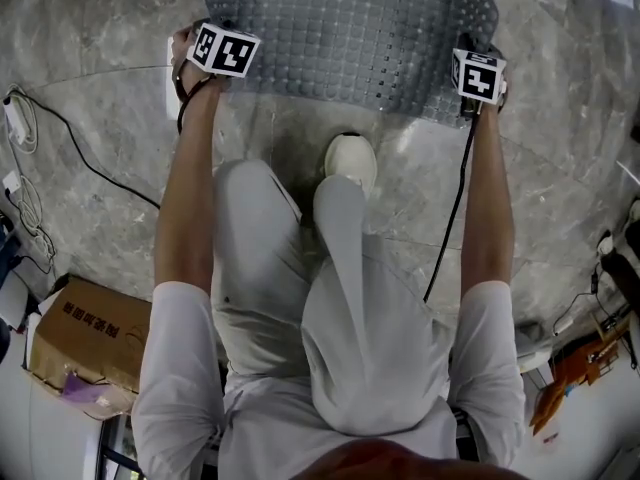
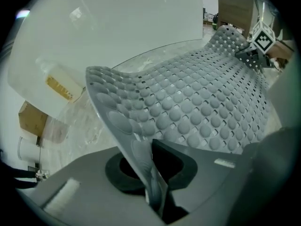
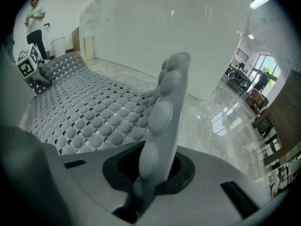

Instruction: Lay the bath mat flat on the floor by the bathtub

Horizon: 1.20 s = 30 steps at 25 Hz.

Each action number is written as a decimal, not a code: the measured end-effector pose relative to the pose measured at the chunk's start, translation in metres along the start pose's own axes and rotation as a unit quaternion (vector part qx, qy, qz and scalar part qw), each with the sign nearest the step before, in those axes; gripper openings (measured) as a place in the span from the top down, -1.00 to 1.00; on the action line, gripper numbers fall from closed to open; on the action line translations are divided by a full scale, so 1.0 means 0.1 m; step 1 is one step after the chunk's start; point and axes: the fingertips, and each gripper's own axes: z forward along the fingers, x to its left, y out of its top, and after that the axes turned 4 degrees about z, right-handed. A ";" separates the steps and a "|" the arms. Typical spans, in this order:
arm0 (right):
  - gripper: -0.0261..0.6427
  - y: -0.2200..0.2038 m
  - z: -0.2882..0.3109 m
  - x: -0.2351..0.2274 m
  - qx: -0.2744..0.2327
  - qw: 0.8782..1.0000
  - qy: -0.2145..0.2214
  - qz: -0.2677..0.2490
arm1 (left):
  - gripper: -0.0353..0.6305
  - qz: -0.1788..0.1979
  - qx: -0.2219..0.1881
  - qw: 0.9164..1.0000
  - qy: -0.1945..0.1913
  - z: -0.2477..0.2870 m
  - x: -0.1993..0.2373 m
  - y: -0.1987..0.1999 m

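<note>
Two corners pinched, one per side; the left hand-held gripper (image 2: 155,194) has its jaws clamped on a folded-over corner of the grey bath mat (image 1: 350,28), and the right hand-held gripper (image 3: 141,192) is closed on the opposite near corner, with the mat's edge sticking straight up out of its jaws. The mat hangs stretched between them with a bit of a sag, bumpy side up, spread out ahead of the person over the marble floor (image 1: 100,118); can't tell if its far edge is touching down. Right behind it is the white bathtub (image 2: 141,27), filling most of both gripper views.

Stuff nearby: the person's white shoe (image 1: 350,163) sits just behind the mat's near edge, roughly in the middle; a black cable (image 1: 90,163) snakes over the floor on the left, well apart from the mat; a cardboard box (image 1: 90,338) sits further back on that side; a clear bottle with a yellow label (image 2: 59,81) is by the tub on the left; another person (image 3: 35,18) stands far off in the room.
</note>
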 end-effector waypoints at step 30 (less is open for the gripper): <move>0.25 -0.39 -0.25 -0.56 -0.009 0.994 -0.022 0.105 | -0.15 -0.046 -0.012 0.998 0.047 -0.19 0.57 -0.25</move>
